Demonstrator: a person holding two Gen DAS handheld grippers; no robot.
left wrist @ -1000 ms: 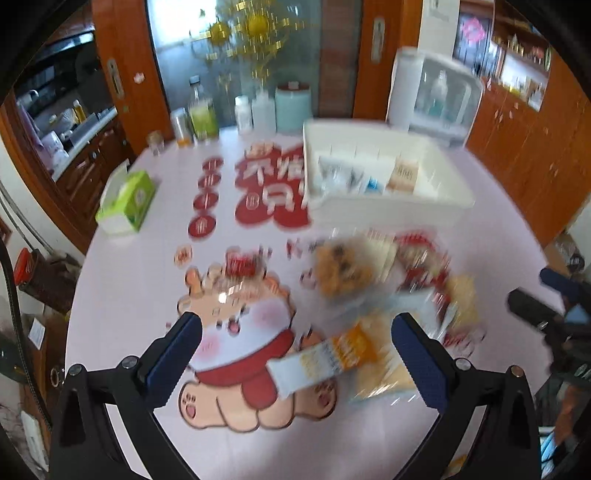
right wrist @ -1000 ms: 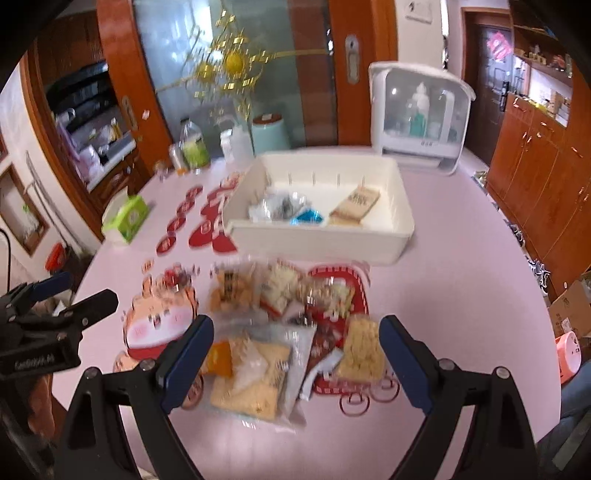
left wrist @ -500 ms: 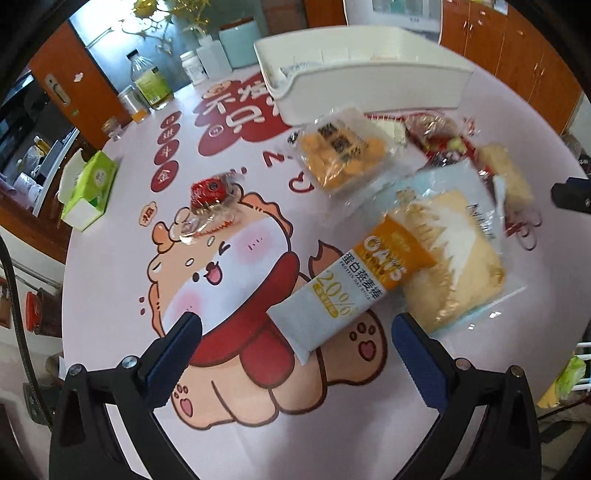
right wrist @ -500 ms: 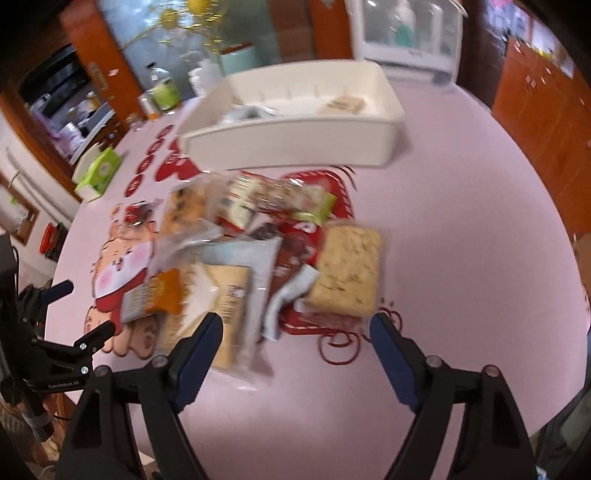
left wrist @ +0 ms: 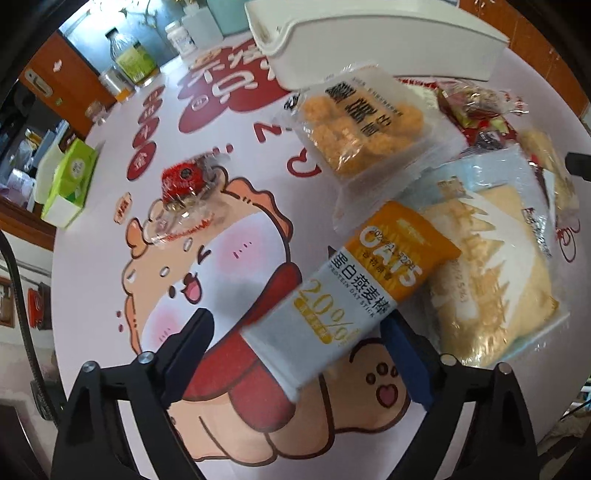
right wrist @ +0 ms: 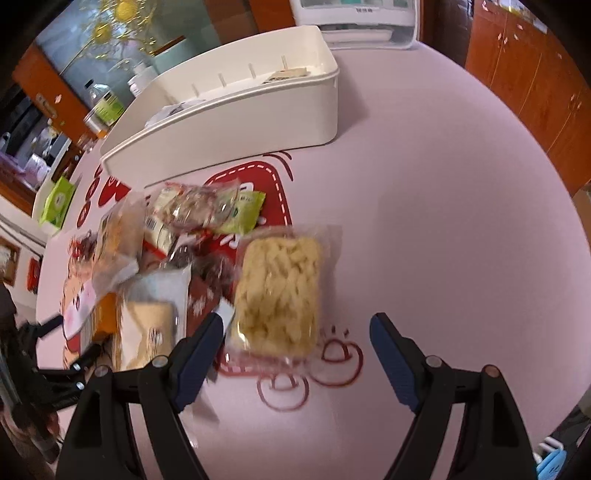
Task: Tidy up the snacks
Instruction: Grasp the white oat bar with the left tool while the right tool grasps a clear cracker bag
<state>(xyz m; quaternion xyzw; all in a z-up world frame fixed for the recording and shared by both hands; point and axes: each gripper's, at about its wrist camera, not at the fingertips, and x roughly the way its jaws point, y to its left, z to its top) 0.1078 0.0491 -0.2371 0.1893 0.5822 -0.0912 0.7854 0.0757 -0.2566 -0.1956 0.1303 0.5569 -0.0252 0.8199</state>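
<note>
A pile of snack packets lies on the pink table in front of a white bin (right wrist: 236, 114). My left gripper (left wrist: 299, 332) is open, low over the table, its fingers on either side of the near end of a white-and-orange oat bar (left wrist: 354, 291). Beside the bar lie a pale cake packet (left wrist: 491, 273) and a bag of golden puffs (left wrist: 362, 122). My right gripper (right wrist: 295, 332) is open, with the near end of a clear packet of yellow twisted crisps (right wrist: 277, 291) between its fingers. The white bin (left wrist: 373, 33) holds a few packets.
A small red wrapped sweet (left wrist: 184, 181) lies to the left on the cartoon print. A green tissue box (left wrist: 70, 181) sits at the table's left edge. Bottles and jars (left wrist: 133, 62) stand at the back. Bare pink table (right wrist: 461, 206) spreads to the right of the pile.
Both grippers have dropped lower and closer to the pile. The left has come around the oat bar and narrowed; the right has come up to the yellow crisps packet.
</note>
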